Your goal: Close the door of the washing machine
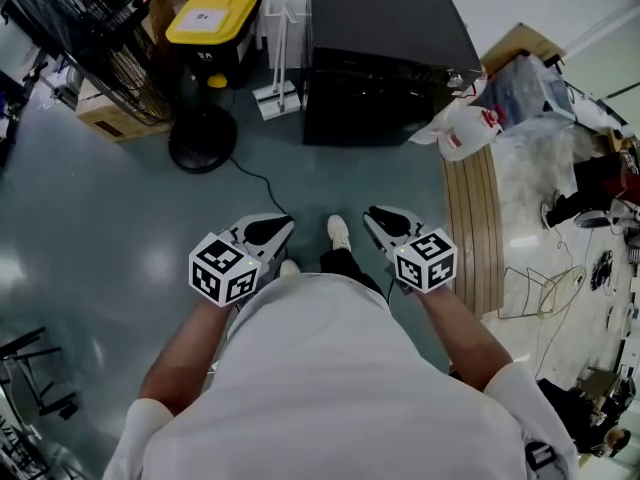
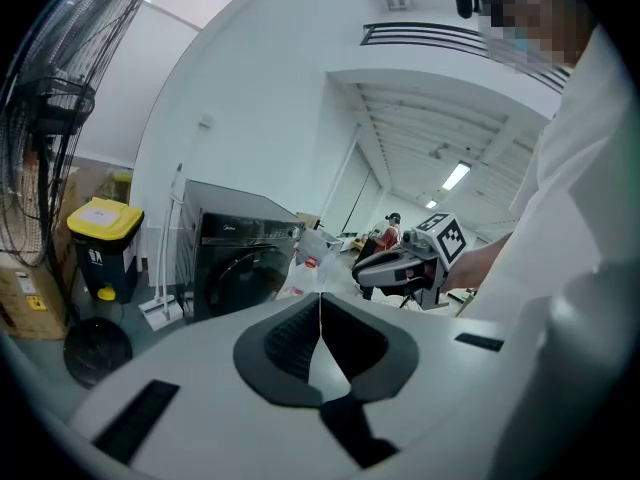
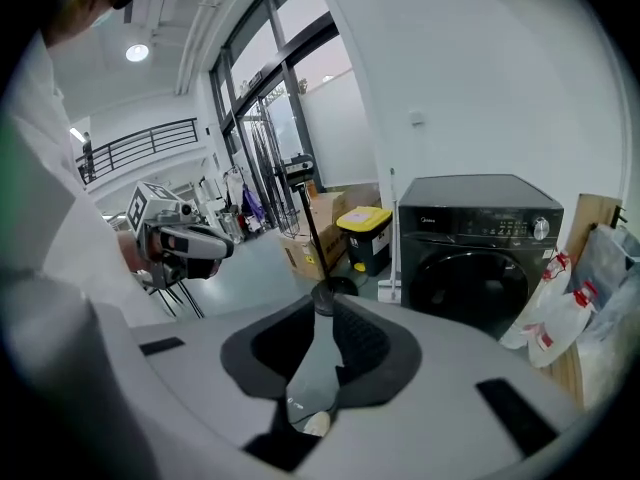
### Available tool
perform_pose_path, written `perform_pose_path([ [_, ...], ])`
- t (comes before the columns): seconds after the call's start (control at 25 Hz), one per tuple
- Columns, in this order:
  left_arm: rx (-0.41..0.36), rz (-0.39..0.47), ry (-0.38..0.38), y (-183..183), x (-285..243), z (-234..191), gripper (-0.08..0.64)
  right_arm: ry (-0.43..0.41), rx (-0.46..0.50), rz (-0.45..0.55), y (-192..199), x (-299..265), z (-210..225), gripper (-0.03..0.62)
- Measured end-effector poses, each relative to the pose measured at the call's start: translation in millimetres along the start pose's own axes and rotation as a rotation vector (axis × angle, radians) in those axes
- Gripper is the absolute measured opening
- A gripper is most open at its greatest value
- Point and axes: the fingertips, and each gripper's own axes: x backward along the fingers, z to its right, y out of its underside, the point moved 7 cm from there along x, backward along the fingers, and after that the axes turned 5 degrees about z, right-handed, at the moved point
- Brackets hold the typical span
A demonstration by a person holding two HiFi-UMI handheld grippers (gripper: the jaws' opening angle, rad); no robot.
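The black washing machine (image 1: 385, 58) stands against the far wall, well ahead of both grippers. Its round front door (image 3: 470, 283) looks flush with the front, and so it does in the left gripper view (image 2: 240, 273). My left gripper (image 1: 262, 230) hangs at waist height over the floor, its tips meeting with nothing between them (image 2: 320, 303). My right gripper (image 1: 390, 223) is level with it on the other side of my body. Its jaws stand a narrow gap apart with nothing between them (image 3: 325, 308). Neither gripper touches the machine.
A yellow-lidded bin (image 1: 212, 23) and a standing fan (image 1: 100, 38) with its round base (image 1: 202, 138) are left of the machine. A white mop (image 1: 278, 93) leans between them. Plastic bags (image 1: 465, 128) and a wooden board (image 1: 478, 218) lie to the right.
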Motion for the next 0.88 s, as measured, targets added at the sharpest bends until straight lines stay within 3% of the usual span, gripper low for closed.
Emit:
perform_pose_path([
  [0.4,0.009,-0.013,0.002,8.3,5.8,9.0,0.018,0.009,0.001,-0.001,4.7,8.4,-5.6,0.063],
  [0.88,0.002,-0.05,0.003,5.3,-28.1,5.8,0.018,0.013,0.005,0.005,4.6,12.8,24.6,0.054],
])
